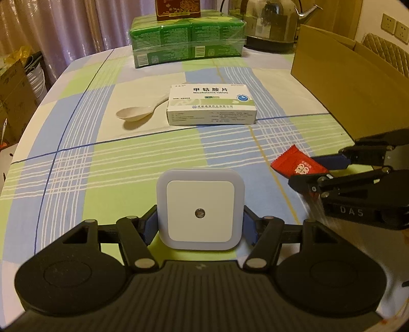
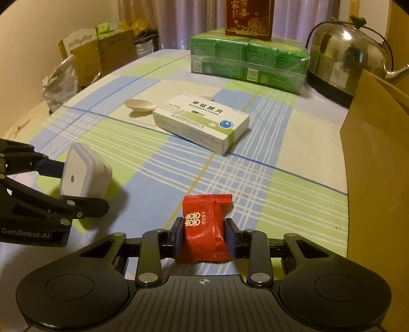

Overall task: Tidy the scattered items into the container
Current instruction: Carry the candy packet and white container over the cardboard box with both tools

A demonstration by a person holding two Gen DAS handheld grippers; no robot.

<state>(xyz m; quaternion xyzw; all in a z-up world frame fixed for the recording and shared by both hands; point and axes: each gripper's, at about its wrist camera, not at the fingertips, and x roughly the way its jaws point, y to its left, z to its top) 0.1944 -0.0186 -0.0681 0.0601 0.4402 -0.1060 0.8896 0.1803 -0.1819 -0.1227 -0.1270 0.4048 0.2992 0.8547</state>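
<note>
My left gripper (image 1: pixel 200 227) is shut on a white square night light (image 1: pixel 200 209), held just above the checked tablecloth; the right wrist view shows the night light (image 2: pixel 85 173) at the left in that gripper (image 2: pixel 76 184). My right gripper (image 2: pixel 204 237) is shut on a red candy packet (image 2: pixel 205 229); in the left wrist view the red packet (image 1: pixel 296 164) hangs at the right in the right gripper (image 1: pixel 319 168). A white medicine box (image 1: pixel 212 104) and a white spoon (image 1: pixel 138 113) lie mid-table. The cardboard box (image 1: pixel 352 84) stands open at the right.
A green shrink-wrapped pack (image 1: pixel 188 40) with a red box (image 1: pixel 177 9) on top sits at the far edge, beside a steel kettle (image 1: pixel 272 23). Cartons and bags (image 2: pixel 102 53) stand beyond the table's left edge. The cardboard box wall (image 2: pixel 375 158) rises close on the right.
</note>
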